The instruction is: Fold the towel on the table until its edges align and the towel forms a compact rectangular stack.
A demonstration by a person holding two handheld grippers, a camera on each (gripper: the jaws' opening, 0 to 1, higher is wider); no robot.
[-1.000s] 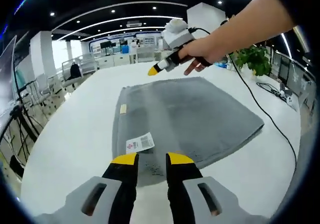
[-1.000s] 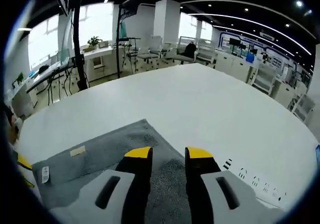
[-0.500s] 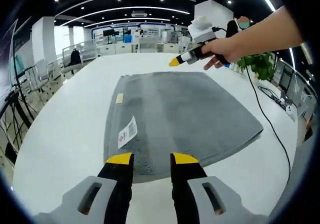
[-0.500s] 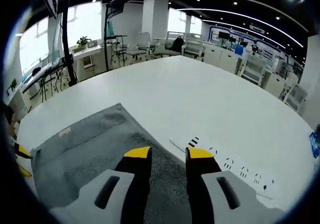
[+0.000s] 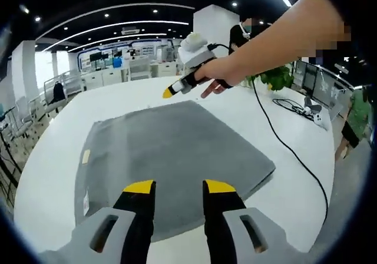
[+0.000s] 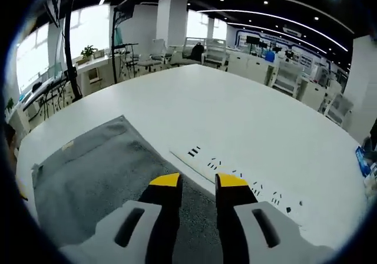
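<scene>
1. Grey towel [image 5: 171, 158] lies flat on the white table [image 5: 53, 158], spread out as one big sheet w/ no fold visible. In the left gripper view its near edge sits right under the jaw tips, and its far corner points toward the far side of the table.
2. Left gripper [image 5: 179, 186]: yellow-tipped jaws w/ a narrow gap, nothing between them, hovering over the towel's near edge. Can't tell if they touch the cloth.
3. Right gripper [image 6: 197, 180]: same deal, jaws a little apart and holding nothing, tips over the towel's edge on the side toward the power strip.
4. In the left gripper view the right gripper [image 5: 179, 86] is in a person's hand [image 5: 221, 72] above the towel's far corner, yellow tip pointing down at the cloth, not clearly touching it.
5. Small tan label [image 5: 86, 156] sits near the towel's left edge, and a white tag [image 5: 86, 203] is at the near-left corner.
6. White power strip [image 6: 235, 178] lies on the table just beside the towel edge in the right gripper view.
7. Black cable [image 5: 283, 152] runs across the table's right side, apart from the towel. Green plant [image 5: 277, 78] at the far-right edge.
</scene>
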